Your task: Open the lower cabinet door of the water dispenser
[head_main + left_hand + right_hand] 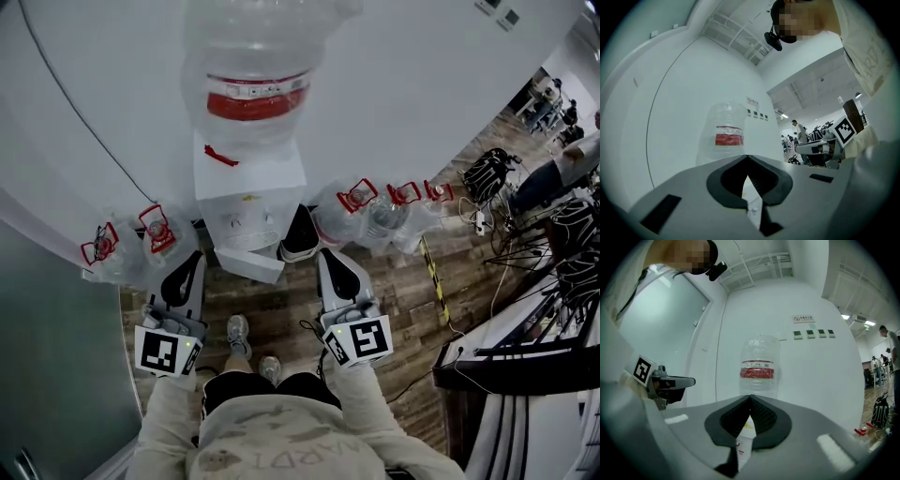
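Against the white wall (pixel 394 84) stands the white box-shaped water dispenser (pixel 248 178), with a large clear plastic bottle (pixel 246 94) bearing a red label set upside down on top. The person stands right in front of it on the wood-plank floor (pixel 394 291), pale shoes (pixel 239 330) just short of its base. Seen from above, its front is steeply foreshortened. A white panel (pixel 251 264) juts out near the foot, and I cannot tell whether that is the lower cabinet door. The left gripper (pixel 194 256), grey with black pads, is held level and aimed at the wall just left of the dispenser. Its jaws are closed tip to tip with nothing caught between them, as its own view shows (pixel 747 157). The right gripper (pixel 323 253) is held the same way just right of the dispenser, its fingers likewise pressed together and empty (pixel 750 397). Neither touches the dispenser. Spare clear water jugs with red caps sit on the floor against the wall on both sides, two at the left (pixel 157 230) and several at the right (pixel 358 199).
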A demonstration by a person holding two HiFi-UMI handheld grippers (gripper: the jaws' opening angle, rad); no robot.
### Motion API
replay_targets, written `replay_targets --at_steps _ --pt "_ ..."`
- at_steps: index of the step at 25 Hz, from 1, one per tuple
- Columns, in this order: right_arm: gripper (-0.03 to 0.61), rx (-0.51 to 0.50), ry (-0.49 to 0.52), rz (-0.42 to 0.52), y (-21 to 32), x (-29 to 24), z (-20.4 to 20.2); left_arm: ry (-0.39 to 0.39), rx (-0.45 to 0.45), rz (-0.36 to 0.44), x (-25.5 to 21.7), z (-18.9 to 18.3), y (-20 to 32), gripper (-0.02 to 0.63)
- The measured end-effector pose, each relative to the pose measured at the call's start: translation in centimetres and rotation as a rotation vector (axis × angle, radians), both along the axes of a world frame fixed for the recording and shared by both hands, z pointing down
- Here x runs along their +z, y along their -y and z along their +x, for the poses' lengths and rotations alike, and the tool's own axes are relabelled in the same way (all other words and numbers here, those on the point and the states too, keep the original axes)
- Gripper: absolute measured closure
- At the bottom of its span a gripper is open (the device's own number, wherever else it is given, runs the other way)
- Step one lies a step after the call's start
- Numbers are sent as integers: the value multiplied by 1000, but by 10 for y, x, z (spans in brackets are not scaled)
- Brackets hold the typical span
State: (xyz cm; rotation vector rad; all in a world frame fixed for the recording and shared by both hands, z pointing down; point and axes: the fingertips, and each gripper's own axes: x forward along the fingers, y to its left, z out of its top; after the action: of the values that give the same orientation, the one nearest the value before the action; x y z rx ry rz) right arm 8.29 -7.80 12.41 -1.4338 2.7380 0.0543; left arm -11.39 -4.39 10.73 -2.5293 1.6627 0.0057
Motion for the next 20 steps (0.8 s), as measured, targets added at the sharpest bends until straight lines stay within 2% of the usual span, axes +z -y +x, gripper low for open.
replay_targets --at_steps 20 --pt "569 -31 -21 33 -25 -21 11 -7 -6 74 -36 20 -23 611"
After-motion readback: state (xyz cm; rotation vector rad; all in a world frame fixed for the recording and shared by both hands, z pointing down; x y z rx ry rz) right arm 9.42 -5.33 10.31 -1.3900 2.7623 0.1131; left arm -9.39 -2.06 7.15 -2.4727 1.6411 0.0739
